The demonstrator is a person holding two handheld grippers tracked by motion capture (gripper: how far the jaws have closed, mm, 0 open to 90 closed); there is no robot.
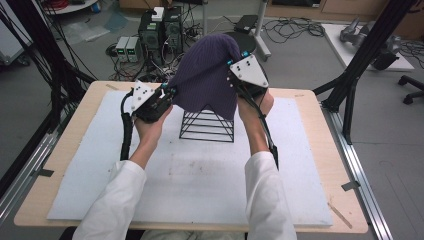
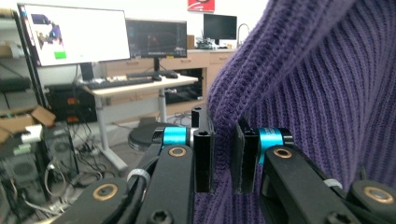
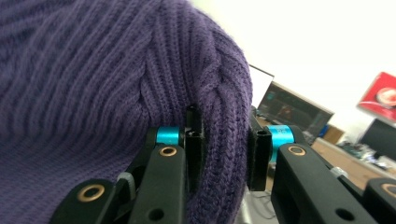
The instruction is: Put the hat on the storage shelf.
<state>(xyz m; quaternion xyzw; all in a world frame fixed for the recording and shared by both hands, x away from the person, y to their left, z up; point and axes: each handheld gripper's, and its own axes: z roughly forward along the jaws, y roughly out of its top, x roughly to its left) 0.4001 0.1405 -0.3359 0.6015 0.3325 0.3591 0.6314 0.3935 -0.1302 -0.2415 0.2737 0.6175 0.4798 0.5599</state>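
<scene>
A purple ribbed knit hat (image 1: 207, 75) hangs over the top of a black wire pyramid stand (image 1: 207, 125) at the middle of the table. My left gripper (image 1: 169, 93) is shut on the hat's lower left edge; in the left gripper view the knit hat (image 2: 317, 88) is pinched in my left gripper (image 2: 223, 161). My right gripper (image 1: 231, 70) is shut on the hat's right side, higher up. In the right gripper view a thick fold of the hat (image 3: 93, 79) is clamped in my right gripper (image 3: 225, 156).
A white mat (image 1: 200, 175) covers the wooden table (image 1: 320, 130). Computers (image 1: 160, 30) and cables lie on the floor behind the table. Black frame posts (image 1: 370, 50) stand at both sides. A desk with monitors (image 2: 74, 37) is far off.
</scene>
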